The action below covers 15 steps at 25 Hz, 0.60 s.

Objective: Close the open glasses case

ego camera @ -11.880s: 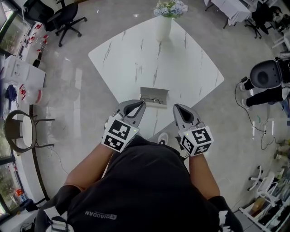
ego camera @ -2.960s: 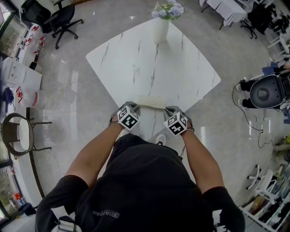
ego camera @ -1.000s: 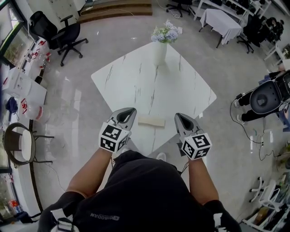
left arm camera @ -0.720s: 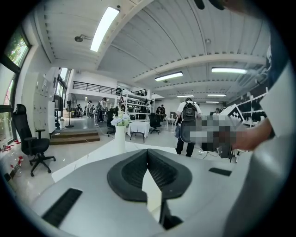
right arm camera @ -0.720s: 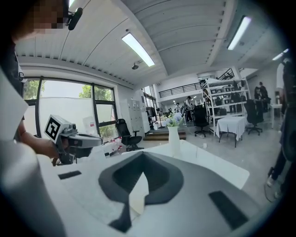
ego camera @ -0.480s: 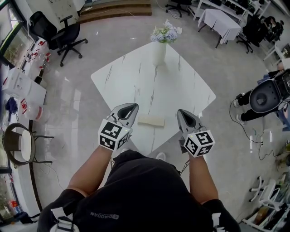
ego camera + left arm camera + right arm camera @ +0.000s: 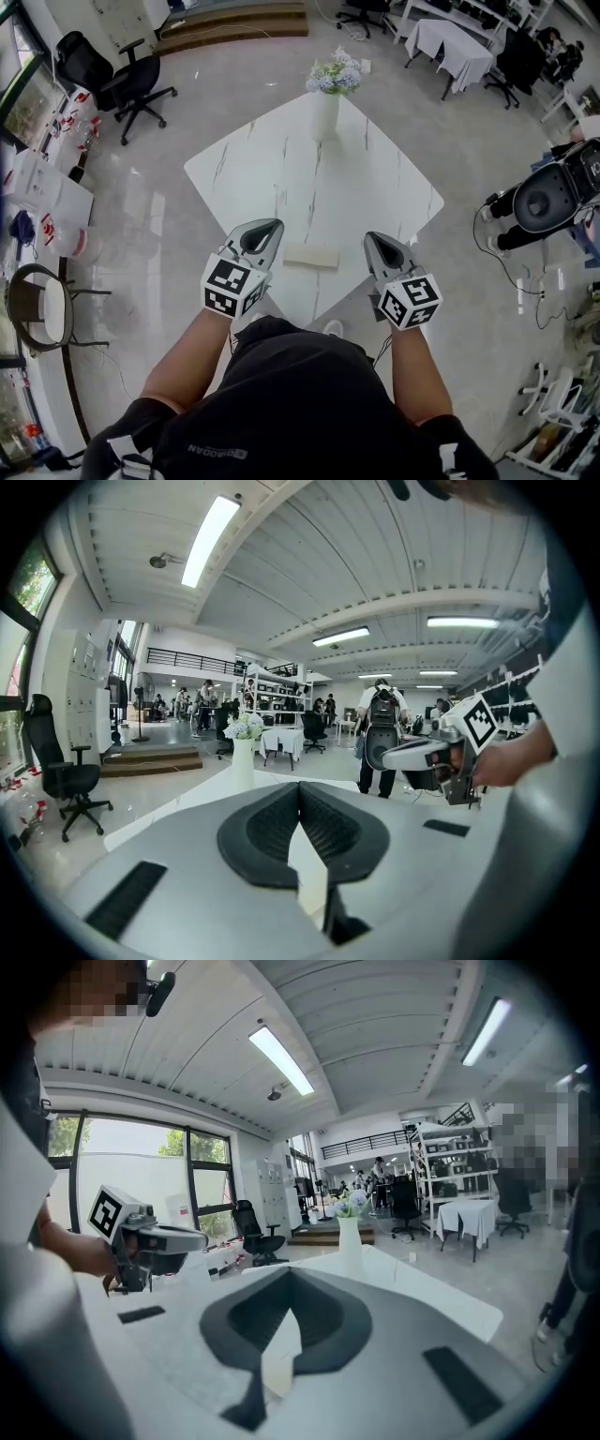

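Left gripper [image 7: 274, 226] and right gripper [image 7: 368, 237] flank glasses case [image 7: 311, 255], lengthwise between them.

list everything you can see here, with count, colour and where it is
table: 1, white marble, centre of the floor
glasses case: 1, cream, closed, near corner of the table, between the grippers
vase: 1, white, far corner of the table
flowers: 1 bunch, pale, in the vase
office chair: 1, black, on the floor at upper left
left gripper: 1, grey, shut, empty
right gripper: 1, grey, shut, empty
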Each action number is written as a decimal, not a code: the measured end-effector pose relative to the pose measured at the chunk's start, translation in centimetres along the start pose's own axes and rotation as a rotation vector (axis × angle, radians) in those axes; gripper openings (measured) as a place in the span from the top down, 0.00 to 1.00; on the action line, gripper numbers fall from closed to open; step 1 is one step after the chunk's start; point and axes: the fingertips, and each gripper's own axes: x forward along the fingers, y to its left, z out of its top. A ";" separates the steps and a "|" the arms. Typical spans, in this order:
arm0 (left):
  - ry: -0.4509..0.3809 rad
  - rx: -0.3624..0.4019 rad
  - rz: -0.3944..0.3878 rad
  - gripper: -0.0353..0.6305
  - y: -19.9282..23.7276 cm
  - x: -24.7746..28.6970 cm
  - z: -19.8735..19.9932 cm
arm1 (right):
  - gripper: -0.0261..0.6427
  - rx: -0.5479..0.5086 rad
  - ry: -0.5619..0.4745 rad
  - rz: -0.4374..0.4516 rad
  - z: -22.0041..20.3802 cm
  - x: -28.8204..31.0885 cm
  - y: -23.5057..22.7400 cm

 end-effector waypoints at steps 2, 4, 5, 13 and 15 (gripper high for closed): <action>-0.003 0.000 -0.006 0.94 -0.2 0.0 0.2 | 0.96 -0.001 0.003 0.001 0.0 0.1 0.1; -0.002 0.004 -0.010 0.94 -0.4 0.0 0.3 | 0.96 -0.004 0.007 0.001 -0.1 0.2 0.3; -0.001 0.007 -0.010 0.94 -0.4 0.0 0.3 | 0.96 -0.005 0.008 0.002 -0.2 0.2 0.4; -0.003 0.011 0.001 0.94 -0.3 -0.2 0.3 | 0.96 -0.004 0.015 0.003 -0.7 0.1 0.5; -0.004 0.010 0.003 0.94 -0.3 -0.3 0.2 | 0.96 -0.003 0.014 0.002 -0.7 0.0 0.5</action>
